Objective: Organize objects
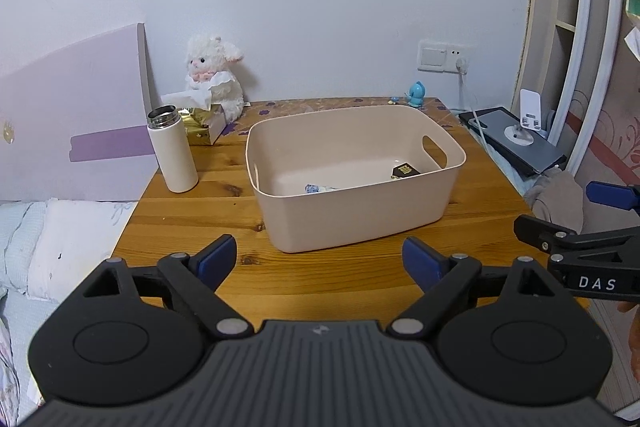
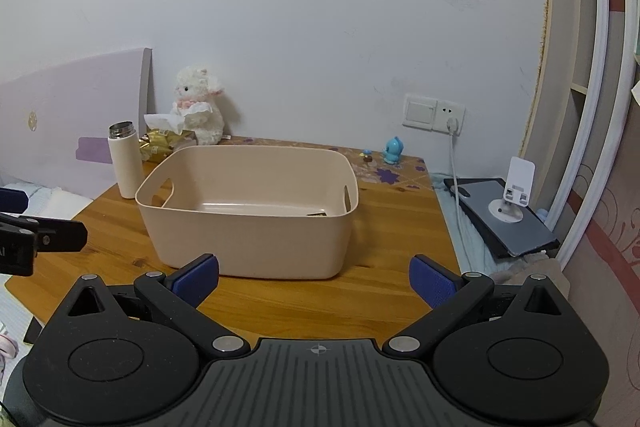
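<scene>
Both the left gripper (image 1: 320,259) and right gripper (image 2: 314,277) are hovering spread apart and empty just short of the beige storage bin (image 1: 360,203), risking nudging it off-square on approach.

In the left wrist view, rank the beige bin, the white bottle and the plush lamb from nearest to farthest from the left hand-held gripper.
From the left hand-held gripper, both jaws open:
1. Beige bin, directly ahead, mid-table.
2. White bottle, ahead left, near the table's left edge.
3. Plush lamb, back left against the wall, behind the tissue box.
</scene>
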Action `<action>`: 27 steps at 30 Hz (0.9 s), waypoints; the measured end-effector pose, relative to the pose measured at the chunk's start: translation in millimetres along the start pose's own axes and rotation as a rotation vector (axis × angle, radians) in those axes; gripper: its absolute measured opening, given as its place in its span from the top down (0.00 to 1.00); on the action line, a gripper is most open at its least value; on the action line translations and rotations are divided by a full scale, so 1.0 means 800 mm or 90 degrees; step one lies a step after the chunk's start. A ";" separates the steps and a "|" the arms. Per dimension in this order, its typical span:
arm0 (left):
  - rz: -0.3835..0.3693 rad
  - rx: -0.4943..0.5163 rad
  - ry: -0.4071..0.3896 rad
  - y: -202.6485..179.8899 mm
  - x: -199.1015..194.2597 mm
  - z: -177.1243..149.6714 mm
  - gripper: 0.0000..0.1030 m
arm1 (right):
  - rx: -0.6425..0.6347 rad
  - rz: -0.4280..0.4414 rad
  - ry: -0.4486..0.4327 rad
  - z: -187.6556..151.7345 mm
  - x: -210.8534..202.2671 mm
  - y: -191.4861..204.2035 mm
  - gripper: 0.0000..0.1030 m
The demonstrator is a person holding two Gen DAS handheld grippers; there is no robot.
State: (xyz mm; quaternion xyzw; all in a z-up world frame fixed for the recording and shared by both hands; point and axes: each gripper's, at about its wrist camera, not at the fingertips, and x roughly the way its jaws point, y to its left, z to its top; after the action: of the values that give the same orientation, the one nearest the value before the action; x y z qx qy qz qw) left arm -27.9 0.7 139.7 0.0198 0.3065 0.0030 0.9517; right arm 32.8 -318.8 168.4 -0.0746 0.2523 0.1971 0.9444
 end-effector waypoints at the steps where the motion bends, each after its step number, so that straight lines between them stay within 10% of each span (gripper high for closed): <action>1: 0.000 0.001 -0.001 0.000 -0.001 0.000 0.12 | -0.001 -0.001 0.000 -0.001 -0.001 -0.001 0.00; 27: -0.008 0.002 0.005 0.021 0.006 -0.005 0.06 | 0.007 -0.007 0.025 0.002 0.022 0.007 0.00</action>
State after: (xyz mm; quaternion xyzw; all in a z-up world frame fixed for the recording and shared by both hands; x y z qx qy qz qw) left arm -26.3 17.7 134.2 0.0193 0.3103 -0.0033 0.9504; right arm 45.2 -307.5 160.4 -0.0748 0.2711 0.1893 0.9408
